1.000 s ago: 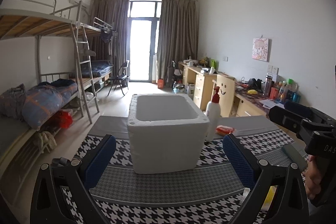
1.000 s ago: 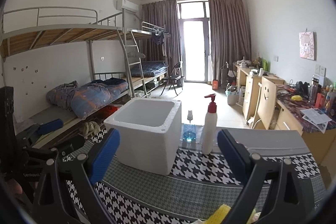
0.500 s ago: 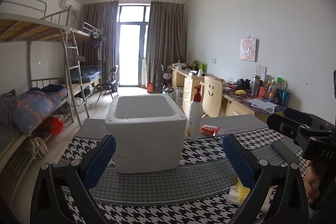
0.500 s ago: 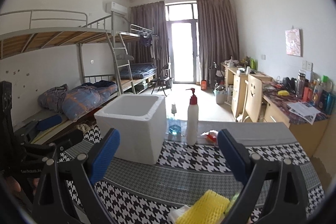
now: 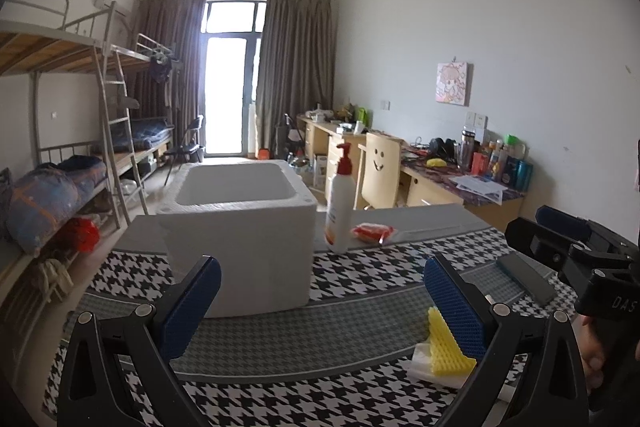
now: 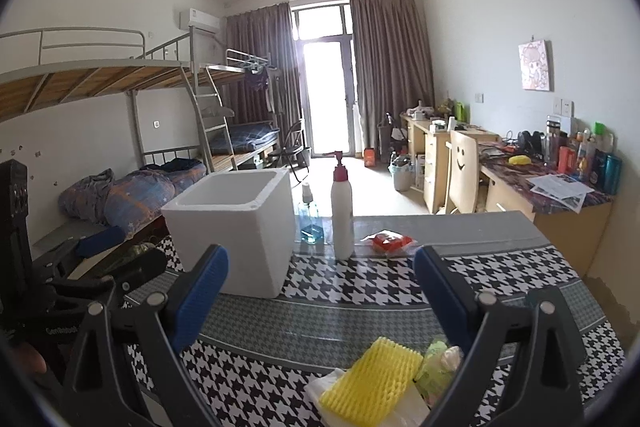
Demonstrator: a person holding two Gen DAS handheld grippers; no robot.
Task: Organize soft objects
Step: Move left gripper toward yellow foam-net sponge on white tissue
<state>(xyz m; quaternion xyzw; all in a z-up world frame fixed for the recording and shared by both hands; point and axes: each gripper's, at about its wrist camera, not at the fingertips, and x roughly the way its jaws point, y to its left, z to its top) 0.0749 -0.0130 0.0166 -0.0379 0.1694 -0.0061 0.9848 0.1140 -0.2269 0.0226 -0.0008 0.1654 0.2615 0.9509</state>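
Your right gripper [image 6: 320, 291] and left gripper [image 5: 320, 295] both gape wide, holding nothing. The yellow foam sleeve [image 6: 372, 375] lies just below your right fingers, unpicked. Ahead-left, the white foam box [image 6: 236, 227] waits. Step: approach. Next: descend, clamp gently.

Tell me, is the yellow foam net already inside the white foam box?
No, the yellow foam net lies on the table, apart from the white foam box.

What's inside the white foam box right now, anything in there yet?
Only the upper inner walls of the white foam box show, and they are bare white. Its floor is hidden behind the near wall in both views, so I cannot tell. The yellow foam pad lies outside, on the table.
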